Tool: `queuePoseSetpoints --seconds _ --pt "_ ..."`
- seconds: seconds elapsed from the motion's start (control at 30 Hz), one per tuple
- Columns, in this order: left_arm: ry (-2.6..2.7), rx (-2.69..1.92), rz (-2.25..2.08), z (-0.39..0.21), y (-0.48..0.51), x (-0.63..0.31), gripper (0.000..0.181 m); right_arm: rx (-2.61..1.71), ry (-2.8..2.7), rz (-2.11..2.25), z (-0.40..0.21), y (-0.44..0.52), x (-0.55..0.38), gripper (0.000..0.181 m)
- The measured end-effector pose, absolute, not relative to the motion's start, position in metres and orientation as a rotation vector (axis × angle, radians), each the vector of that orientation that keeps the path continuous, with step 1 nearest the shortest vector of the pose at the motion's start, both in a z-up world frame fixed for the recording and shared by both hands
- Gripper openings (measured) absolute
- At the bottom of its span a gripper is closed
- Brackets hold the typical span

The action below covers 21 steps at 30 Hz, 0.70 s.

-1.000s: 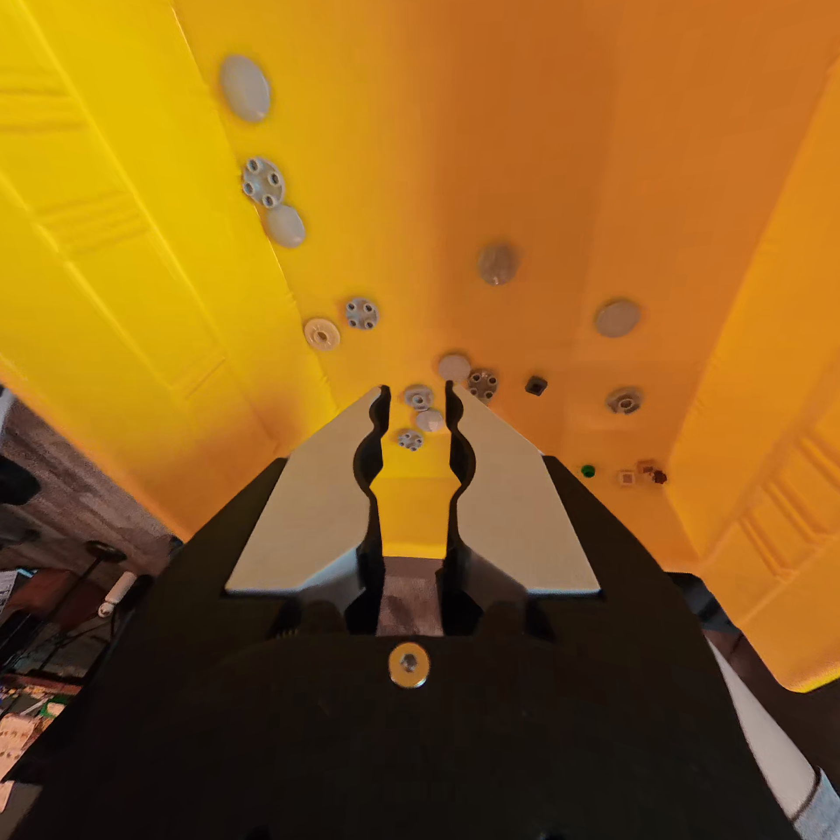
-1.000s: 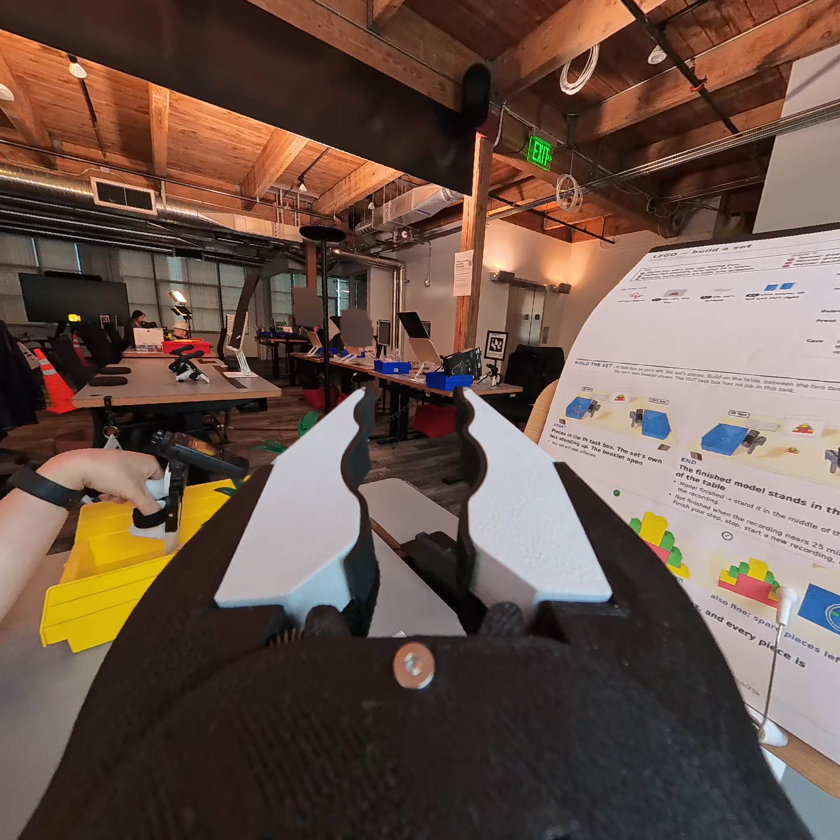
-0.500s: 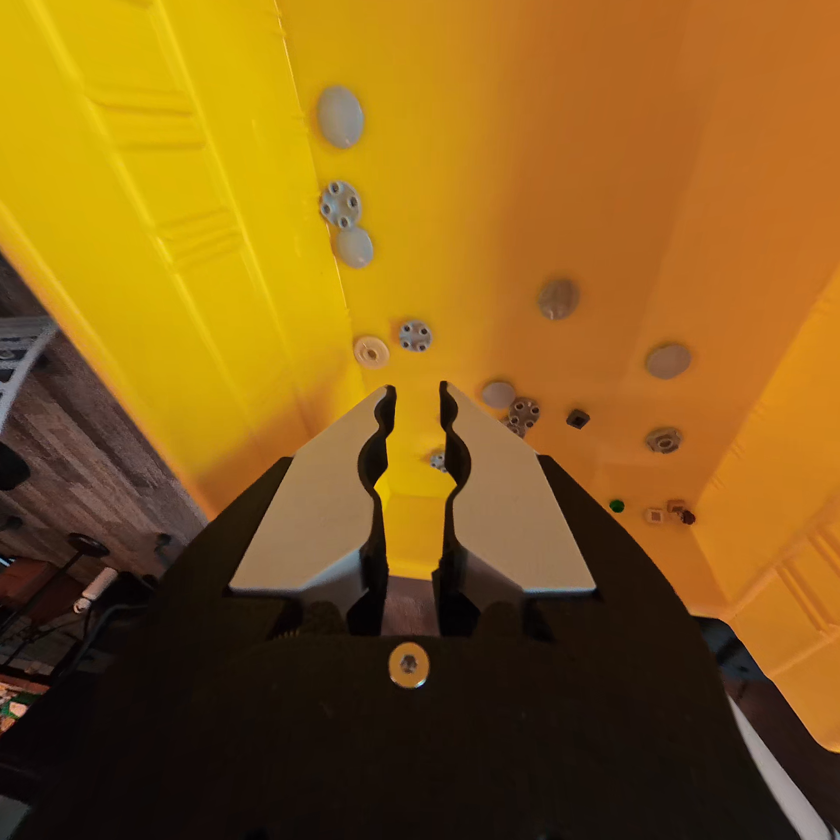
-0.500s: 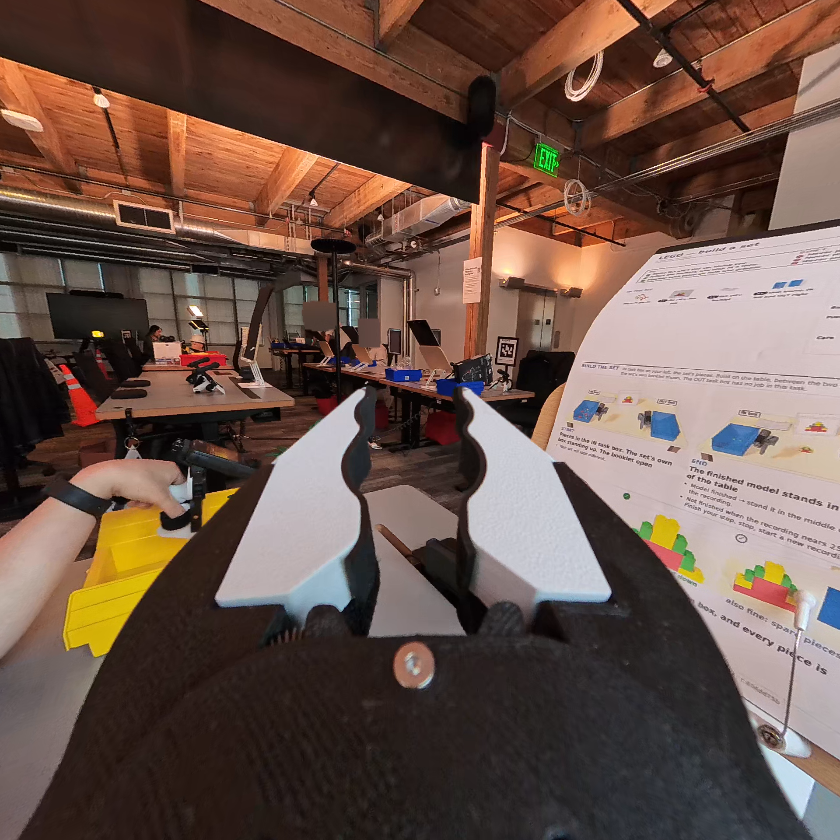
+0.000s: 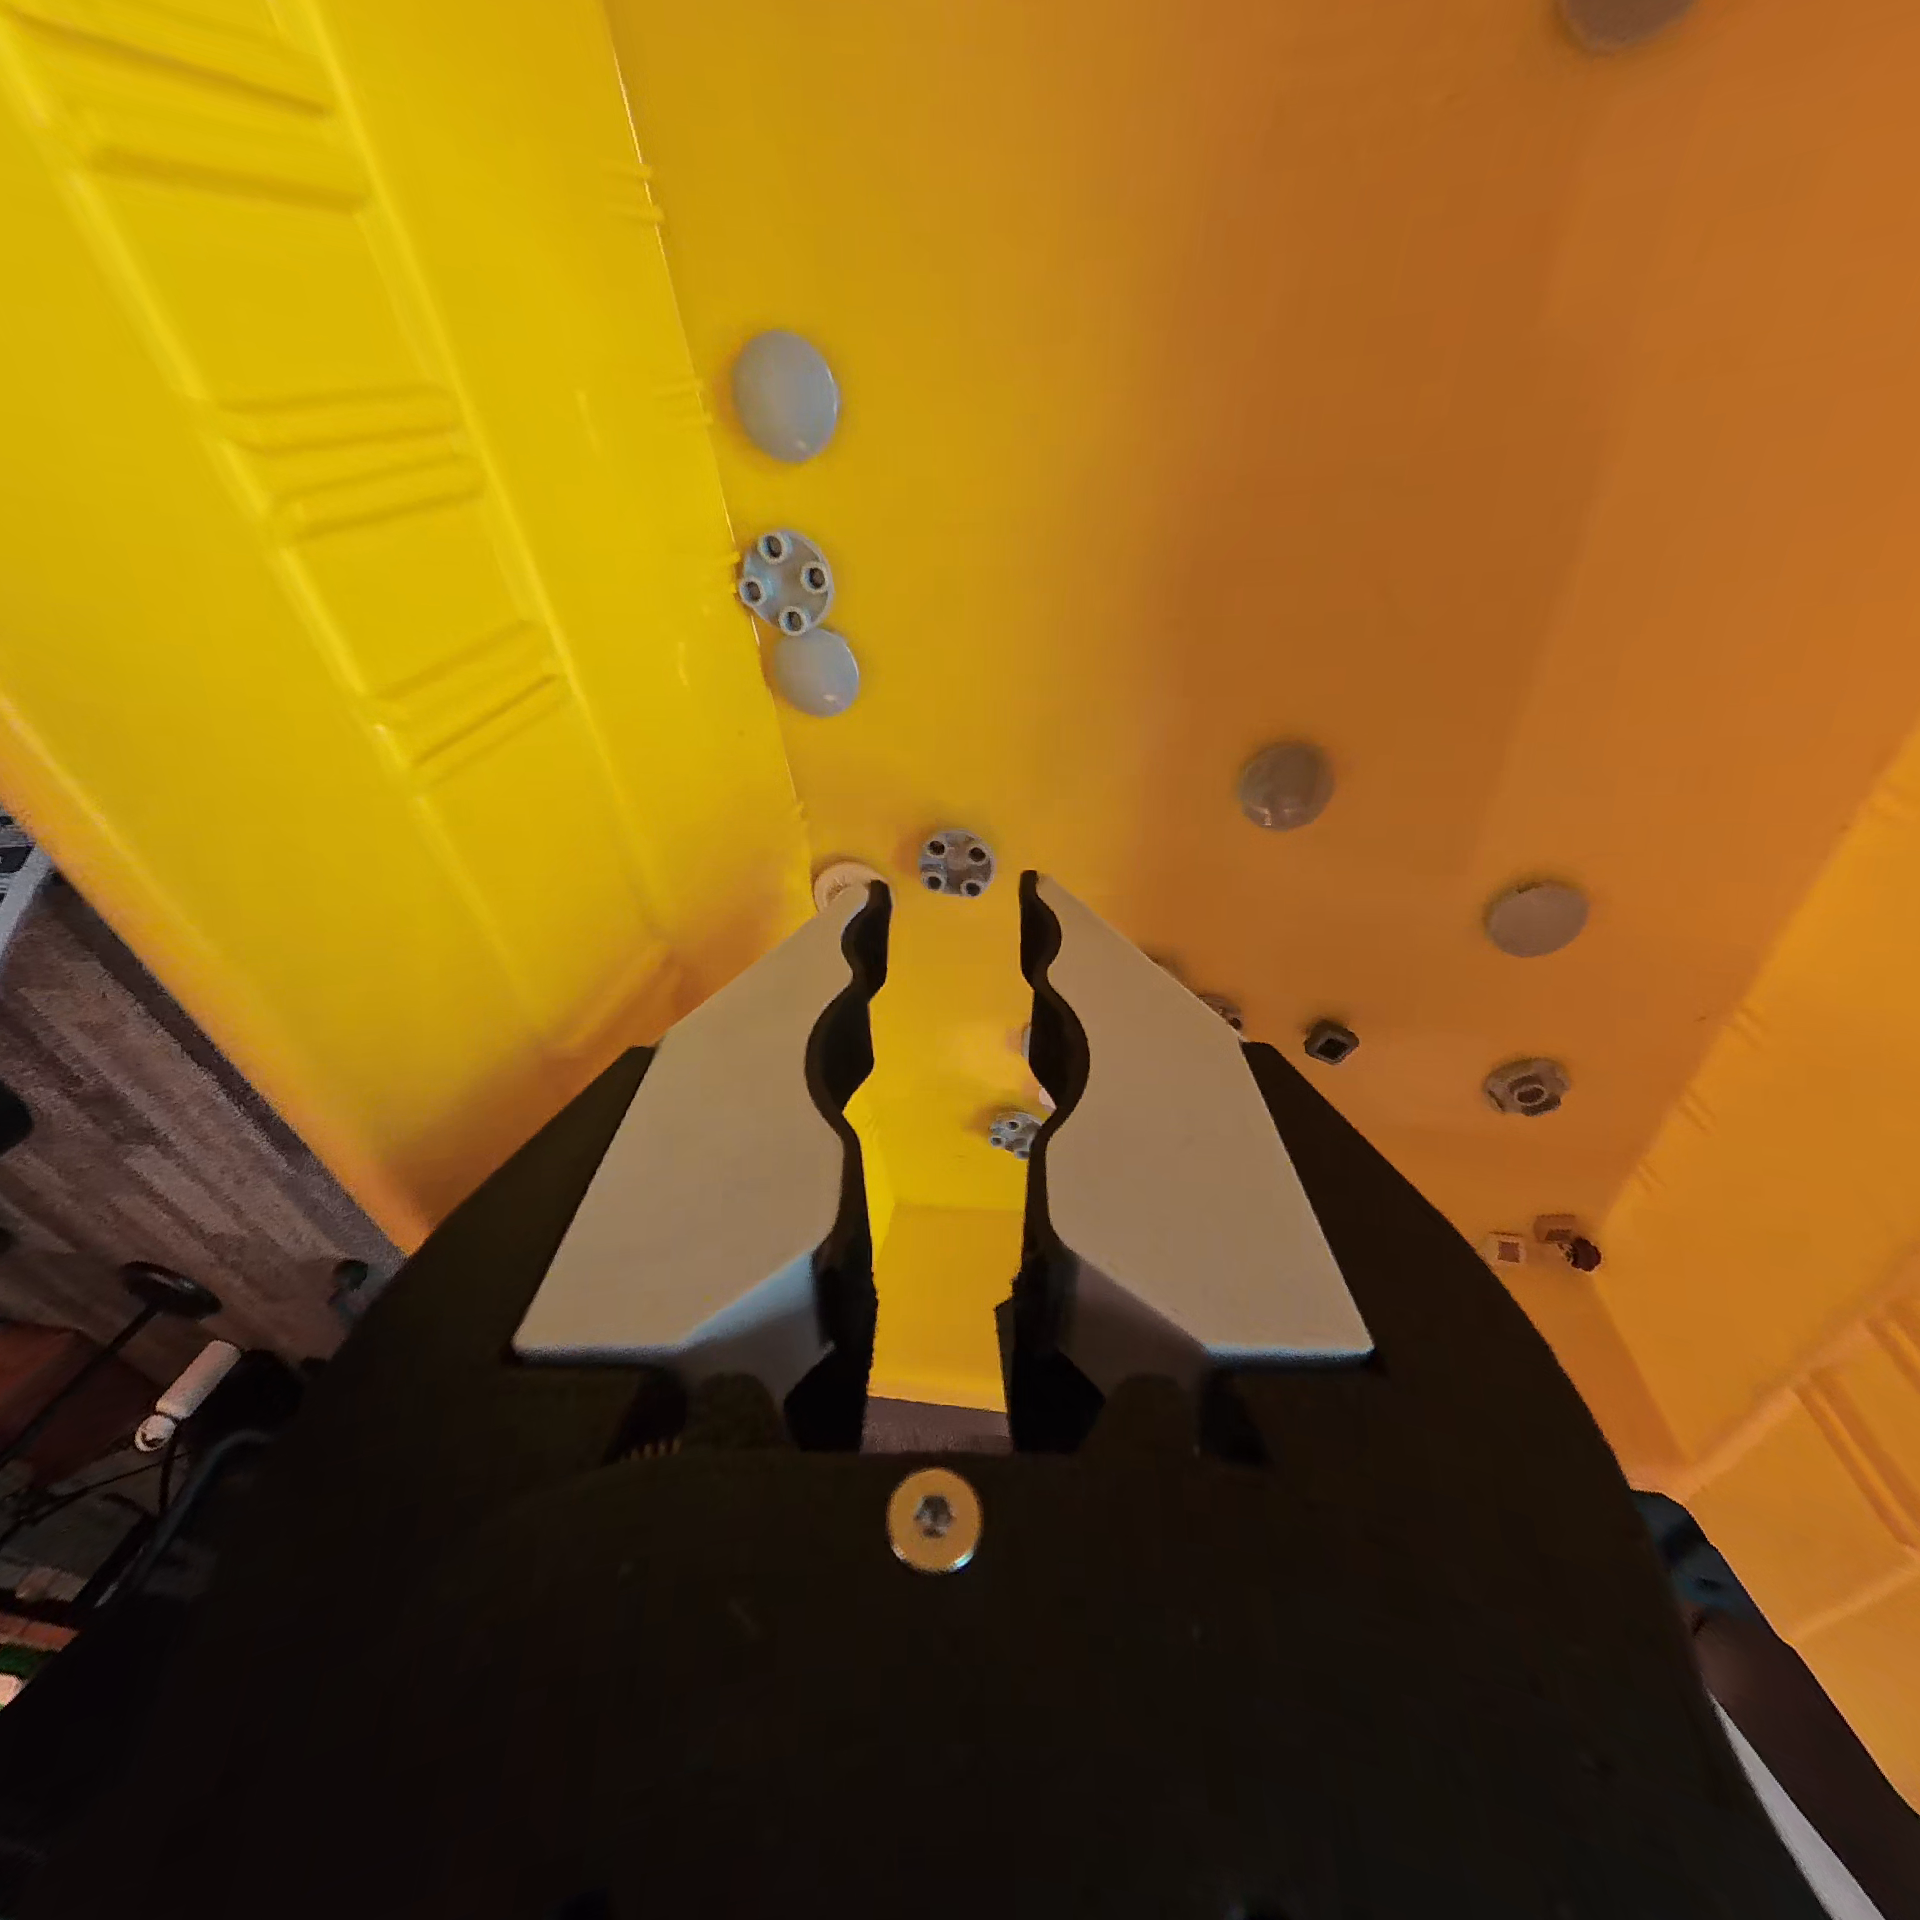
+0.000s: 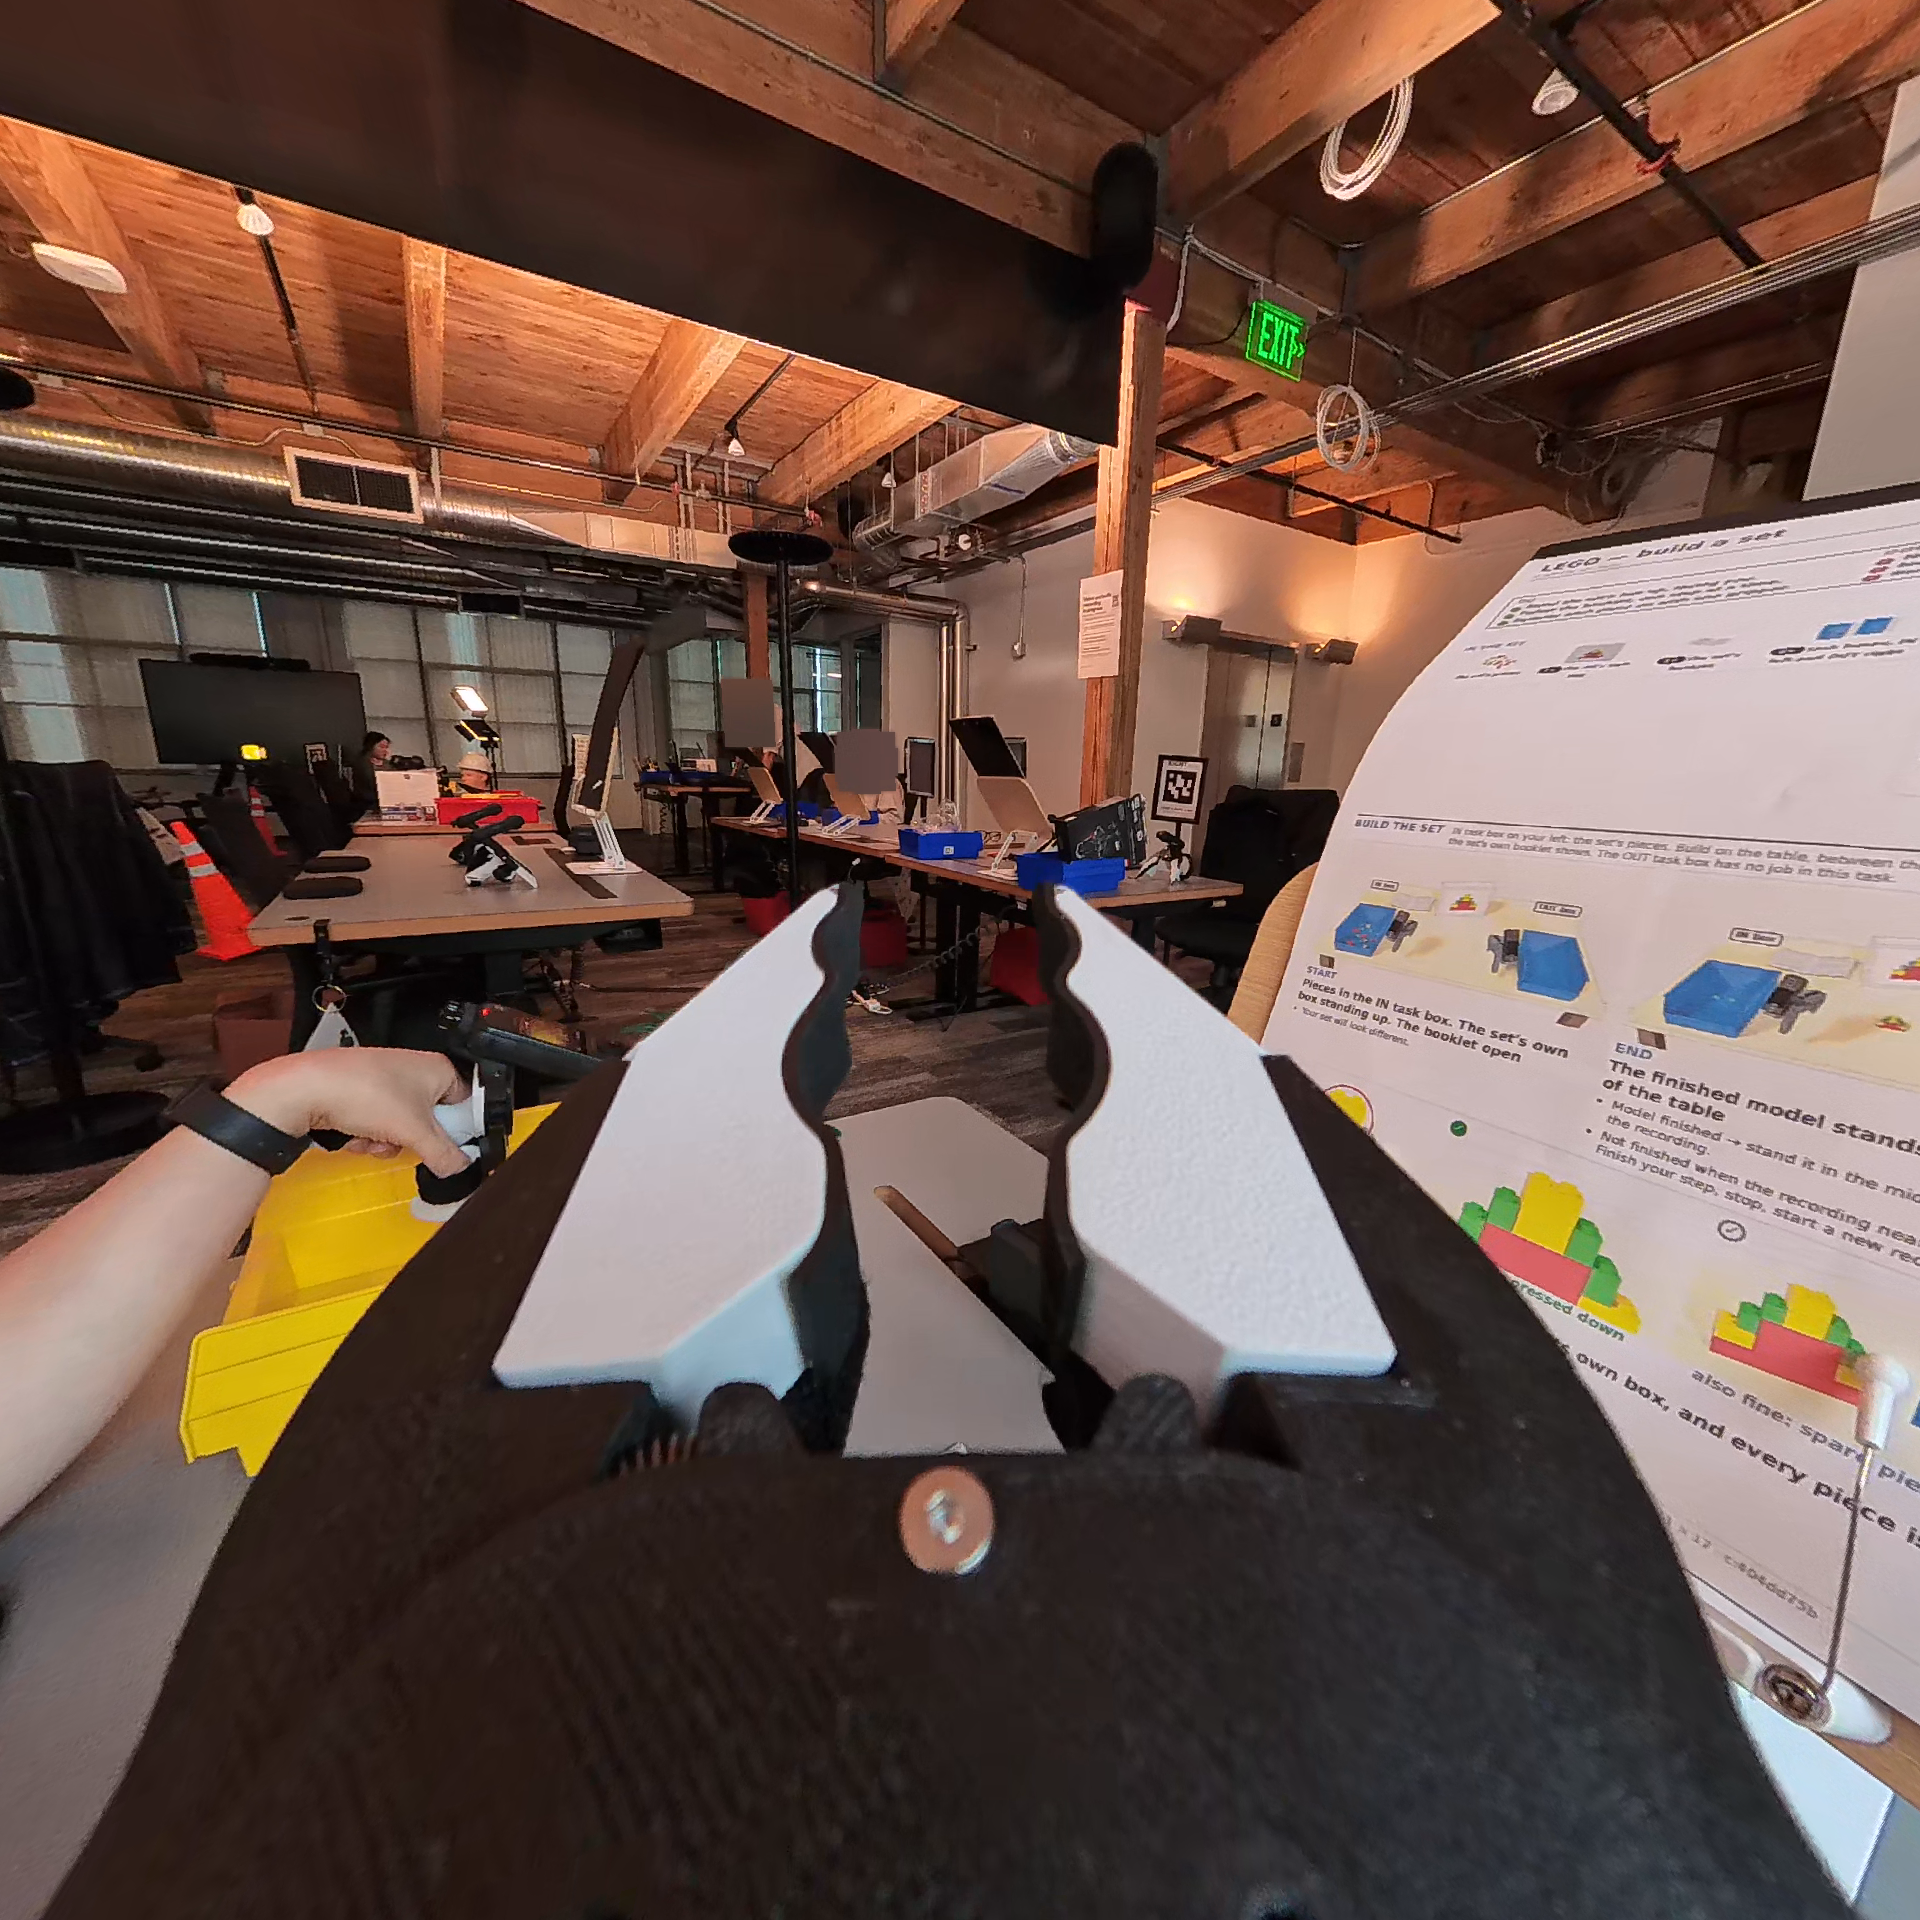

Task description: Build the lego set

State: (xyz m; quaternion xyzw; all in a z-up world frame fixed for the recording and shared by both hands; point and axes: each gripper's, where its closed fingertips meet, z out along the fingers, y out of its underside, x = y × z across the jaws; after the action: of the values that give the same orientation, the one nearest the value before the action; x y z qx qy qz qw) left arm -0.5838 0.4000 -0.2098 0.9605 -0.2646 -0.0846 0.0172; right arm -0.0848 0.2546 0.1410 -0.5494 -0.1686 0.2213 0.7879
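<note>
My left gripper is open and empty, reaching down inside a yellow bin. Several small grey round lego pieces lie on the bin floor. A grey four-hole round plate lies just beyond the fingertips, a tan round piece sits by the left fingertip, and another small grey plate shows between the fingers. More grey discs lie along the left wall. My right gripper is open and empty, held up above the table. The yellow bin and the hand holding the left gripper show at its left.
A small black piece, a grey round piece and tiny white and dark red bits lie at the bin's right. A white instruction board stands right of the right gripper. A white sheet lies on the table ahead. My right fingertips sit around 60 cm from my left ones.
My left gripper has moved to the left and deeper into the bin, toward the pieces by the left wall, and its jaws have spread wider. The right gripper has barely moved.
</note>
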Motion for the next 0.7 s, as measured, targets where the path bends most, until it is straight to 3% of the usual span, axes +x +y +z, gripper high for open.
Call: queuePoseSetpoints --seconds 0.5,0.7 --pt "-0.810 2.937 -0.192 -0.221 0.395 -0.584 0.014 -1.198 -0.378 0.492 0.139 0.256 -0.090 0.031" --pt "-0.757 3.149 0.074 -0.173 0.396 -0.560 0.013 -1.187 -0.407 0.495 0.139 0.256 -0.099 0.030"
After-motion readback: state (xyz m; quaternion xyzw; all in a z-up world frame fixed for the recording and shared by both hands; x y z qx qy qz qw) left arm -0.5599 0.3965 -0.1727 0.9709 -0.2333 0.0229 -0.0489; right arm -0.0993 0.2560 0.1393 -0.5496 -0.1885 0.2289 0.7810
